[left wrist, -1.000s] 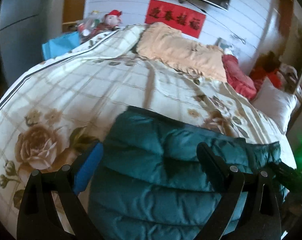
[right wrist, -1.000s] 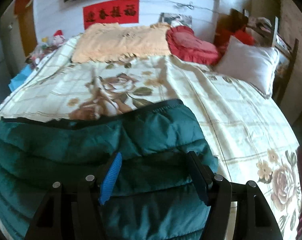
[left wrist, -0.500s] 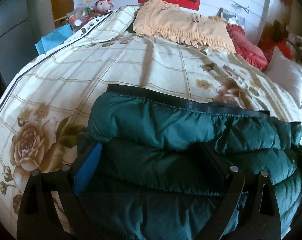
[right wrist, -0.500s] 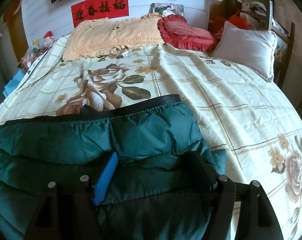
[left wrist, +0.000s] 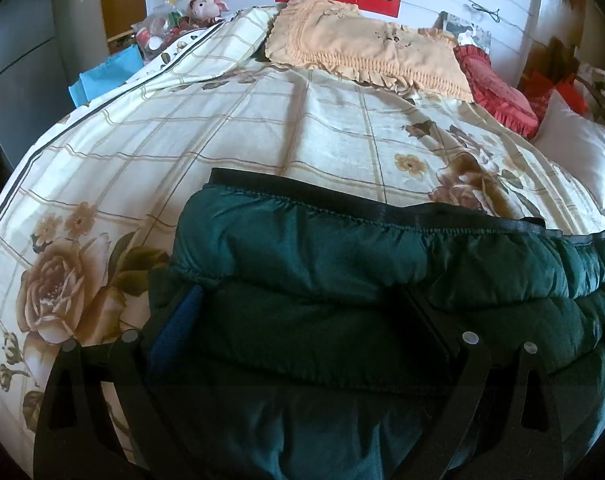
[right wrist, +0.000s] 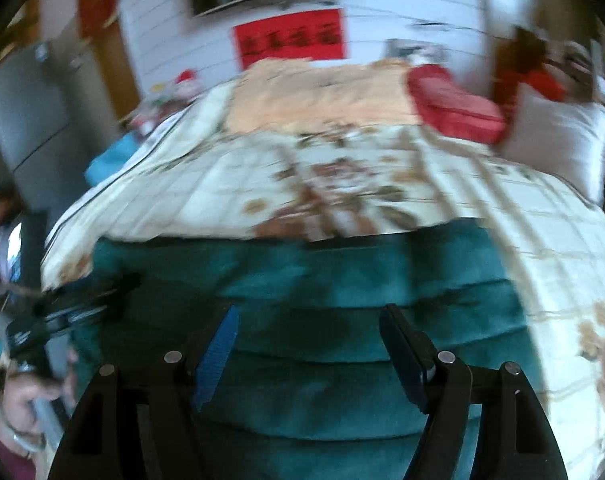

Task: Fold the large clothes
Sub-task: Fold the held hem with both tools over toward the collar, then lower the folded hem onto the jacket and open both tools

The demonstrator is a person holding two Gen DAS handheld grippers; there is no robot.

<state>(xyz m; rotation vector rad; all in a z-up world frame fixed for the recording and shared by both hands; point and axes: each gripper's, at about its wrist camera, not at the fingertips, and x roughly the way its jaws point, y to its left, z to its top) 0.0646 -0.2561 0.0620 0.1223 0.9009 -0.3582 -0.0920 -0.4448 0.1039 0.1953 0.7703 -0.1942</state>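
A dark green puffer jacket (left wrist: pixel 342 272) lies folded in padded layers on the flowered bed cover (left wrist: pixel 222 128), its black-edged hem toward the pillows. My left gripper (left wrist: pixel 298 312) is open, its fingers spread over the jacket's near-left part, fabric bulging between them. In the blurred right wrist view the jacket (right wrist: pixel 362 280) fills the lower half. My right gripper (right wrist: pixel 308 324) is open above it and holds nothing. The left gripper with the hand that holds it shows at that view's left edge (right wrist: pixel 46 332).
A peach pillow (left wrist: pixel 366 52), a red cushion (left wrist: pixel 498 88) and a white pillow (left wrist: pixel 574 152) lie at the head of the bed. Toys and a blue bag (left wrist: pixel 110 76) sit at the far left. A grey cabinet (left wrist: pixel 18 60) stands left of the bed.
The jacket's folded layer has been laid down flat. My right gripper has pulled up and back off the jacket, moving fast. My left gripper stays spread on the jacket.
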